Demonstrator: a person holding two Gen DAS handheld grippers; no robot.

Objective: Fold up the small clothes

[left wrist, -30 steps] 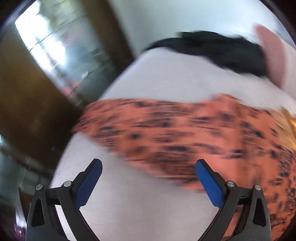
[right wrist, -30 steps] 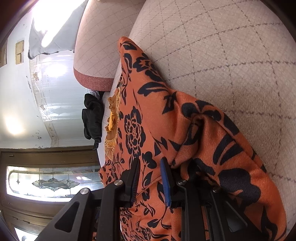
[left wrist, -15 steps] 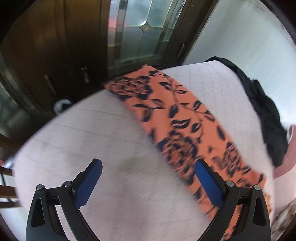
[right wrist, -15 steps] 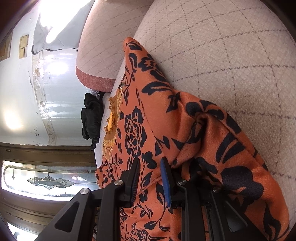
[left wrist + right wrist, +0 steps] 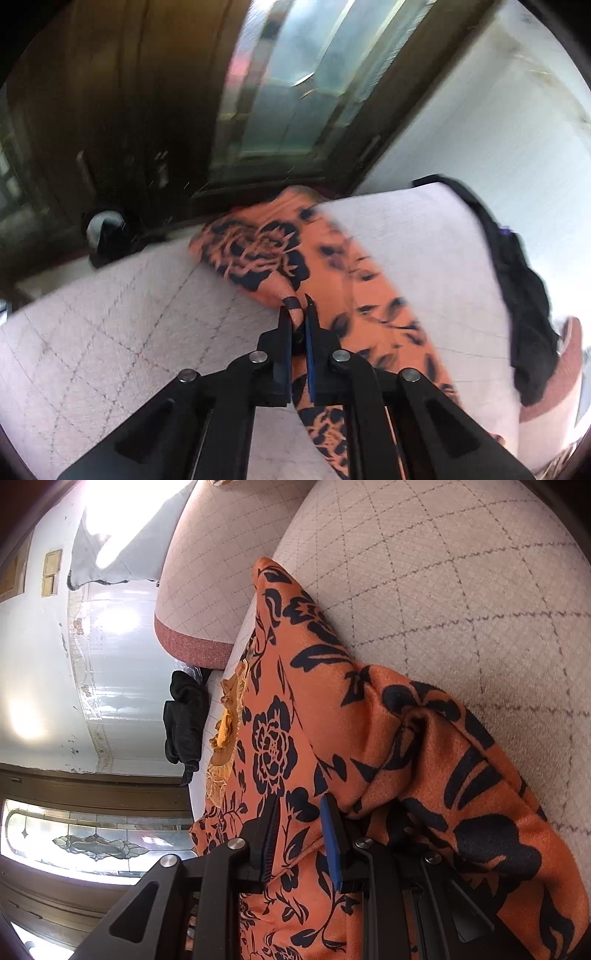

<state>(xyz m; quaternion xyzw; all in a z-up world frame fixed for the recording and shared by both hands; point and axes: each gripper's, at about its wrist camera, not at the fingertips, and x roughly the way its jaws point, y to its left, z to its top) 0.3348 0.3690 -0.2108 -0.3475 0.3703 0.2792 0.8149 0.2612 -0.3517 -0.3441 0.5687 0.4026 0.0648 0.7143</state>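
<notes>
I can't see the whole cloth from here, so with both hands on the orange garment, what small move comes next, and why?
Probably lift the left gripper a little and carry its pinched corner over the orange garment toward the right gripper. The left is shut on a corner fold, the right holds bunched fabric, and the rest lies flat on the cushion.

A pale sofa cushion (image 5: 110,332) with a thin diamond grid carries the things. An orange garment with black flowers (image 5: 280,738) lies spread on it. A black garment (image 5: 524,295) lies bunched at its far edge.
</notes>
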